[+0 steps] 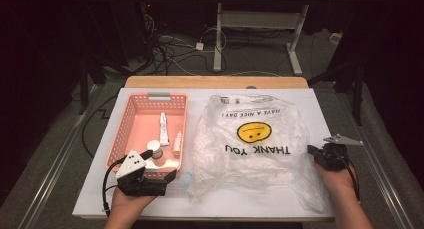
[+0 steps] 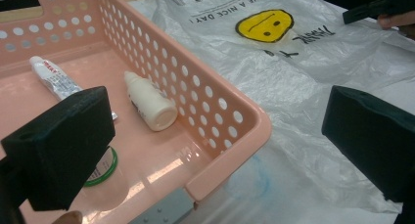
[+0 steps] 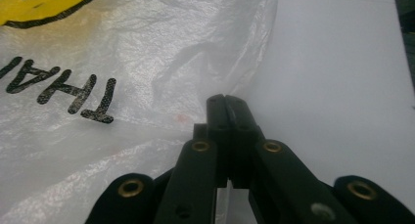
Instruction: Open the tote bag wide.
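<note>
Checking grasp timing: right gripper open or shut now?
Shut. The right gripper has its jaws pressed together at the plastic bag edge; whether film is pinched, cannot tell.

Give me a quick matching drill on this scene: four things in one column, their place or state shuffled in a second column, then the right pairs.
Things:
1. left gripper
2. right gripper
3. white bottle
4. plastic bag

Place or state:
A. lies spread on the white table, smiley print up
B. jaws wide open, over the near corner of the pink basket
C. lies on its side inside the basket
D. jaws pressed together at the bag's edge

Pairs: 1-B, 2-D, 3-C, 4-A
</note>
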Demonstrator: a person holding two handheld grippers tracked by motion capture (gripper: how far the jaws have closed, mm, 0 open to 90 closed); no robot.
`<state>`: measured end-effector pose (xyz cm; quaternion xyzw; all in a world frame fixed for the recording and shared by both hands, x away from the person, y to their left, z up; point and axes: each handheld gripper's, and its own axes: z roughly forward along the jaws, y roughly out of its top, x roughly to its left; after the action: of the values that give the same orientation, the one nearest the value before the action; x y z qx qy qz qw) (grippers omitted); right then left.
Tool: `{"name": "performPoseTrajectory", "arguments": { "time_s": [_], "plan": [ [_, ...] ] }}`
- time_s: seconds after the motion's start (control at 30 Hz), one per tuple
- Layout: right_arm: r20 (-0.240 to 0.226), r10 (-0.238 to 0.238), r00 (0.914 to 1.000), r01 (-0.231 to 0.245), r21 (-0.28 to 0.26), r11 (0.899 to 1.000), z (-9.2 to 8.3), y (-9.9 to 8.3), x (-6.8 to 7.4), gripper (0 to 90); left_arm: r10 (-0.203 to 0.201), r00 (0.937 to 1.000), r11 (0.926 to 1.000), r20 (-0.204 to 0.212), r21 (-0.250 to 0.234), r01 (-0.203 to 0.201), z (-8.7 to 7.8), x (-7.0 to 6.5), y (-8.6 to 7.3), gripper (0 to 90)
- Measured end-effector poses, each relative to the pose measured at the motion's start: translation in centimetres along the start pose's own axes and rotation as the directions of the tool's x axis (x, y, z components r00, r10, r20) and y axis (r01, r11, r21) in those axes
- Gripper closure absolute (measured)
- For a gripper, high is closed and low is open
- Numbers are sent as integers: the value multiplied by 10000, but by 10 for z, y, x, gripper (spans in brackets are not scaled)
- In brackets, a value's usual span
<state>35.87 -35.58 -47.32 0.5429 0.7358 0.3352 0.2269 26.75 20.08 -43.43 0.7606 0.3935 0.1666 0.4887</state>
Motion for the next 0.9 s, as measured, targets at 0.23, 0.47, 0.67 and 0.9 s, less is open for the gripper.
{"name": "performPoseTrajectory", "arguments": {
  "time_s": [0.23,0.47,0.67,0.9],
  "plan": [
    [-25,-136,9999,136,-170,9998,-35,-28,2,900,-102,9999,9999,129,-78,103,2,-2,0,0],
    [-253,-353,9991,346,-266,9990,-61,-52,13,900,-165,9998,9997,99,-176,166,2,-4,0,0],
    [-705,-328,9970,292,-512,9983,-73,-62,16,711,-295,9993,9993,224,-210,300,1,-4,0,0],
    [-674,-499,9965,398,-1432,9889,-70,-26,4,523,-160,9997,9998,180,-139,162,0,-6,2,0]
  ]
}}
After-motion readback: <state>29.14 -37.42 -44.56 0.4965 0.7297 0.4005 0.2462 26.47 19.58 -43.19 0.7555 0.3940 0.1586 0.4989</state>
